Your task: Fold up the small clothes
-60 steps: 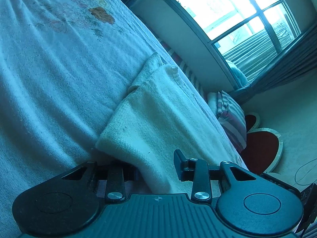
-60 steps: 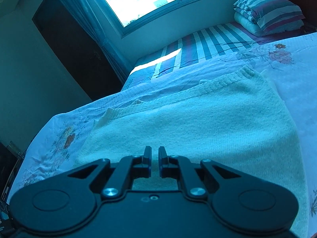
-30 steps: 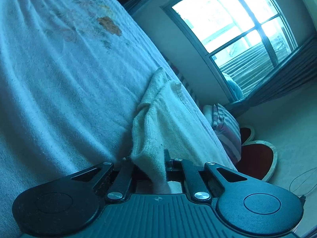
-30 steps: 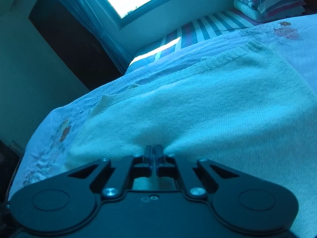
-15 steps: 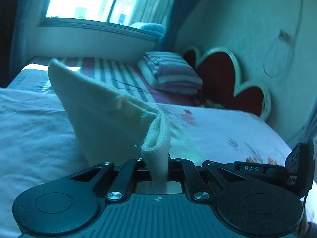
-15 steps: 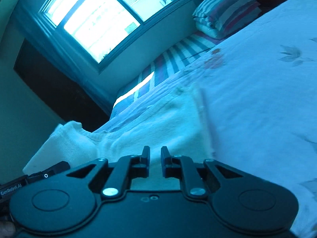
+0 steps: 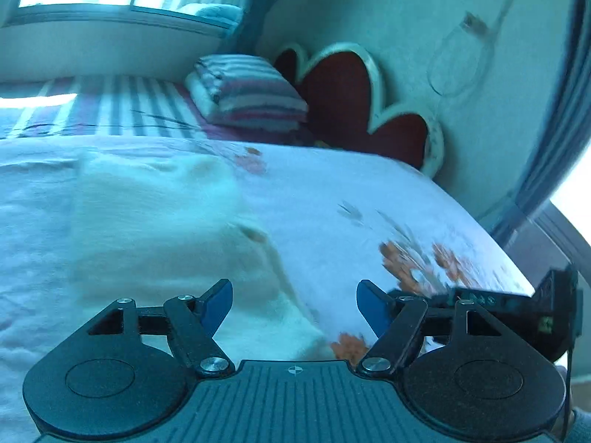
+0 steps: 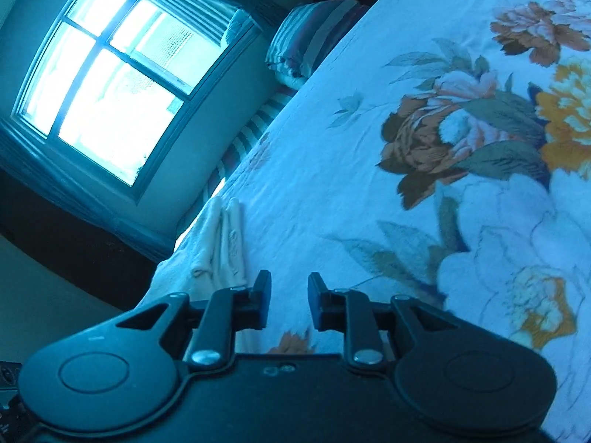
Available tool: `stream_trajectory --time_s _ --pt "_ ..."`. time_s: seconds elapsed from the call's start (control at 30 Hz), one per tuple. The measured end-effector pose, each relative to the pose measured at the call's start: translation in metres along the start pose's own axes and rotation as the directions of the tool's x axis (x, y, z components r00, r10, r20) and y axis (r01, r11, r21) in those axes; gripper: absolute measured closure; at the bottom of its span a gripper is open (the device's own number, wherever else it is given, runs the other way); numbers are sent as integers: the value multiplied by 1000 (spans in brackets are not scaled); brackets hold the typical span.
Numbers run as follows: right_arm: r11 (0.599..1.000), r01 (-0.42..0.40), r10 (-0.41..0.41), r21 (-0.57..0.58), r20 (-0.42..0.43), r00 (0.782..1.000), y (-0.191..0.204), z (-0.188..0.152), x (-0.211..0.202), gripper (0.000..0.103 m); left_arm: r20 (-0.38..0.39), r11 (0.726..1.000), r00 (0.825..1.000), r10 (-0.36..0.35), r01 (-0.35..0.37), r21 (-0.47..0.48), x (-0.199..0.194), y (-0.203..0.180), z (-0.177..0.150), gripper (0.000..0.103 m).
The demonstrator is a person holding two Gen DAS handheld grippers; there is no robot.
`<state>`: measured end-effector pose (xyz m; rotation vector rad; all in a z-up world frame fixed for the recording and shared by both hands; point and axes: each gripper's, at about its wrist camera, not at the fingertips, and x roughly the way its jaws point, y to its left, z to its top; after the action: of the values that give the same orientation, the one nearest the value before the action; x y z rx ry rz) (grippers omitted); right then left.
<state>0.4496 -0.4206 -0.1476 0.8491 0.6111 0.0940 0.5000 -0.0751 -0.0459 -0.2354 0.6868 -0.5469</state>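
Observation:
A cream knitted garment (image 7: pixel 159 229) lies folded over on the flowered bedspread (image 7: pixel 332 214), blurred in the left wrist view. My left gripper (image 7: pixel 293 304) hovers above its near right edge, its jaws opening wide with nothing pressed between the blue pads. In the right wrist view the same garment (image 8: pixel 218 243) shows as a narrow folded strip at the left. My right gripper (image 8: pixel 289 302) sits to its right over bare bedspread (image 8: pixel 369 184), jaws opening with only a narrow gap and nothing between them. The other gripper (image 7: pixel 517 310) shows at the right edge of the left wrist view.
Striped folded bedding (image 7: pixel 247 92) rests by a red heart-shaped headboard (image 7: pixel 343 92) at the far end. A bright window (image 8: pixel 107 85) with dark curtains stands beyond the bed. A striped sheet (image 7: pixel 110 110) covers the far part of the mattress.
Both grippers held the garment's edge, carried it across and let go. The left jaws have sprung wide; the right jaws have parted slightly and swung away over the flowered bedspread.

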Motion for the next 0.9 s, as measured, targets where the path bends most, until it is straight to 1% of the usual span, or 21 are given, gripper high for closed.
stream_trajectory --time_s 0.03,0.07,0.1,0.13,0.2,0.23,0.3,0.37,0.43,0.47,0.5,0.53,0.6,0.7,0.73,0.8,0.87,0.9 --pt "999 -33 32 -17 -30 999 8 -5 5 76 34 999 998 46 -46 -22 -13 15 0 29" --pt "997 -63 60 -36 -60 996 18 -9 11 71 60 992 991 117 -114 -44 -22 37 1 29" --pt "995 -88 83 -46 -86 993 24 -13 17 67 55 984 984 167 -163 -70 -27 53 1 29" --pt "992 -111 105 -51 -116 988 34 -17 24 66 33 976 980 199 -195 -97 -29 71 1 30" --pt "991 -122 111 -63 -147 983 45 -25 34 66 5 963 970 243 -240 -121 -32 90 -5 29" --pt "992 -113 101 -63 -163 981 48 -28 39 66 -8 960 966 257 -256 -116 -31 94 -10 29" --pt "995 -78 64 -63 -191 980 52 -33 47 67 -10 957 964 265 -265 -115 -27 95 -17 29" --pt "996 -77 64 -53 -205 977 53 -38 49 67 -24 958 966 258 -259 -125 -23 93 -24 29" --pt "996 -80 67 -51 -217 974 57 -39 56 71 -48 948 954 295 -298 -112 -12 89 -31 29" --pt "995 -69 52 -69 -214 975 61 -39 61 78 -60 946 953 298 -303 -115 -8 89 -34 29" --pt "995 -53 32 -89 -218 975 64 -38 66 92 -64 946 954 294 -299 -124 -5 89 -37 29" --pt "993 -28 3 -112 -221 975 67 -40 66 94 -67 945 954 292 -299 -130 -1 88 -38 29" --pt "993 -37 14 -115 -194 981 70 -37 61 95 -60 946 954 293 -299 -125 2 84 -38 29" --pt "990 -68 46 -120 -171 984 70 -33 40 96 -30 955 963 267 -269 -123 -1 75 -36 29" --pt "990 -63 41 -125 -169 985 68 -32 33 96 -23 958 965 263 -264 -113 0 73 -36 29" --pt "993 -36 17 -111 -166 986 58 -32 29 96 -38 960 965 261 -264 -91 6 68 -36 29" --pt "995 -11 -6 -95 -180 984 46 -35 36 96 -84 959 959 270 -276 -68 17 68 -39 29" --pt "995 -13 -5 -97 -186 982 42 -36 42 96 -88 959 958 274 -279 -55 18 68 -41 29"
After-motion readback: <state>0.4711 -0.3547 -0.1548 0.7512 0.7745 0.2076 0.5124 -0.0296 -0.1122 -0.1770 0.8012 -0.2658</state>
